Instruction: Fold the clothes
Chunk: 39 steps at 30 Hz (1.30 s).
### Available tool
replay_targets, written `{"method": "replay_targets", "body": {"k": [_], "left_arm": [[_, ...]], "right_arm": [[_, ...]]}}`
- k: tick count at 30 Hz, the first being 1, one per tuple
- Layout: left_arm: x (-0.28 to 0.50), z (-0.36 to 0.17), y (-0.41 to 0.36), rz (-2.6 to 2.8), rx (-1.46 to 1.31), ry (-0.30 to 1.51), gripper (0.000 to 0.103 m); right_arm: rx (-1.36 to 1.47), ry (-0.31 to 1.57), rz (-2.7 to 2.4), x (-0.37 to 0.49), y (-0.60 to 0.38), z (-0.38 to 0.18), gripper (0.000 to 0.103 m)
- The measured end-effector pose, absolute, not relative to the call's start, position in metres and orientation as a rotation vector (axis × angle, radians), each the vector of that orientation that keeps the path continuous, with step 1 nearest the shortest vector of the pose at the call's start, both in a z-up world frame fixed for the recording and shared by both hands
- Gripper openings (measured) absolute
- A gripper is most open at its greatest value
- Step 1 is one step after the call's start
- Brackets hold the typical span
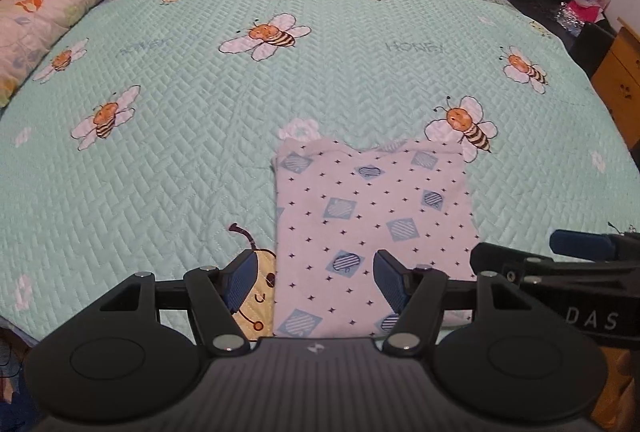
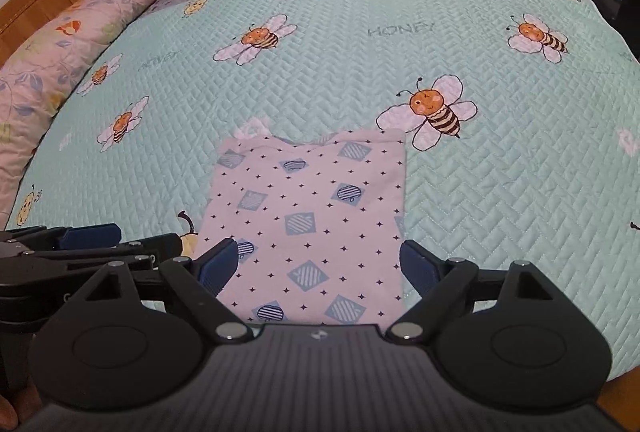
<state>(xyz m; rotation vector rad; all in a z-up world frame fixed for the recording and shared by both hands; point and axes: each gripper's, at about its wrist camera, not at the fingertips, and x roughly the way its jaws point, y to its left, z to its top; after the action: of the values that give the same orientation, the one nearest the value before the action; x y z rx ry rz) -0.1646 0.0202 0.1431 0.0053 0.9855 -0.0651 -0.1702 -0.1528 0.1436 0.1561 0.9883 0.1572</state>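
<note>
One folded garment (image 1: 372, 232) flat on bee quilt (image 1: 180, 151), two hand-held grippers (image 1: 316, 280) (image 2: 320, 264) spread, empty.

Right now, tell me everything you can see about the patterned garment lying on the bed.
The garment is pale lilac-white soft fabric printed with small dark stars and blue striped diamonds and rounds. It lies flat on the mint bee-print quilt, folded into a neat upright rectangle with straight side edges. Its far edge dips in a shallow curve like a neckline. Nothing grips it: the left gripper and right gripper both hover open above its near end, apparently without touching. It partly covers a yellow bee print at its left.
</note>
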Motion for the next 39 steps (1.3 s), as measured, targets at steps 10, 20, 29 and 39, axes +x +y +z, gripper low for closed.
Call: {"method": "replay_targets", "body": {"k": [10, 20, 29, 39], "left_arm": [[-0.161, 0.142, 0.022, -0.024, 0.04, 0.985, 0.067], [-0.158, 0.136, 0.019, -0.002, 0.074, 1.007, 0.067], [-0.157, 0.131, 0.018, 0.012, 0.095, 1.018, 0.067], [-0.155, 0.124, 0.017, 0.023, 0.114, 1.035, 0.066]], "right_arm": [[0.114, 0.992, 0.146, -0.167, -0.144, 0.142, 0.088], [0.069, 1.003, 0.128, -0.167, -0.139, 0.137, 0.088], [0.05, 1.024, 0.127, -0.164, -0.135, 0.131, 0.088], [0.046, 1.05, 0.13, -0.162, -0.133, 0.123, 0.088]]}}
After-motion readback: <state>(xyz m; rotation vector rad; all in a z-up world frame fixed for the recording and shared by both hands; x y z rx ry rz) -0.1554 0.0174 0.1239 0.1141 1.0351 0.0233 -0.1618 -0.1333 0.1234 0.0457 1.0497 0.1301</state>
